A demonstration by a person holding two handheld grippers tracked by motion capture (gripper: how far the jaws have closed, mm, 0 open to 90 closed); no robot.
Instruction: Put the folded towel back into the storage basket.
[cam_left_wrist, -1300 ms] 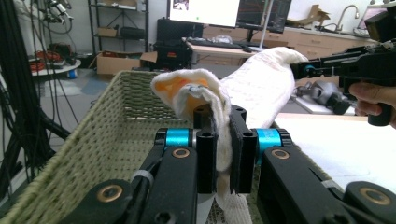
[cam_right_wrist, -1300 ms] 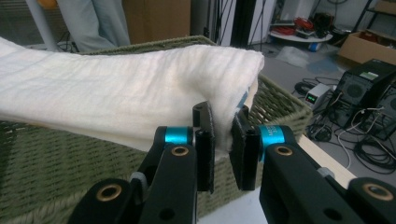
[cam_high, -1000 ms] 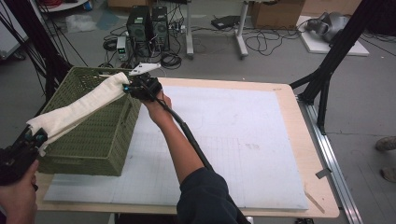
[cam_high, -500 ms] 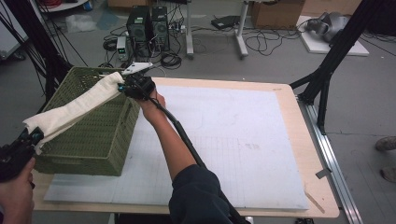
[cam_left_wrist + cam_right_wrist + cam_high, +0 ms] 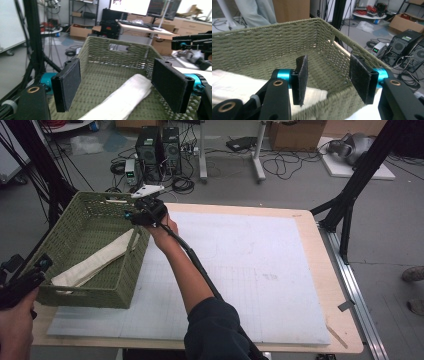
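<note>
A rolled cream cloth (image 5: pixel 95 262) lies diagonally on the floor of the green woven basket (image 5: pixel 85 202), touching neither gripper. My left gripper (image 5: pixel 36 270) hovers at the basket's near left corner, jaws wide open over the cloth (image 5: pixel 125 100). One of its pads (image 5: pixel 67 86) shows bare. My right gripper (image 5: pixel 134 216) hangs open above the basket's far right corner. In the right gripper view the gripper (image 5: pixel 330 78) straddles the basket rim (image 5: pixel 337 102), with the cloth's end (image 5: pixel 234 86) below and to the left.
The basket stands on the left of a white mat (image 5: pixel 240 270) that covers the wooden table (image 5: pixel 345 320). Computer towers (image 5: pixel 157 147) and cables lie on the floor beyond the table's far edge. A black stand leg (image 5: pixel 350 195) rises at the far right corner.
The cloth, held stretched between both grippers above the basket, now lies inside it. Both grippers have let go and stand open.
</note>
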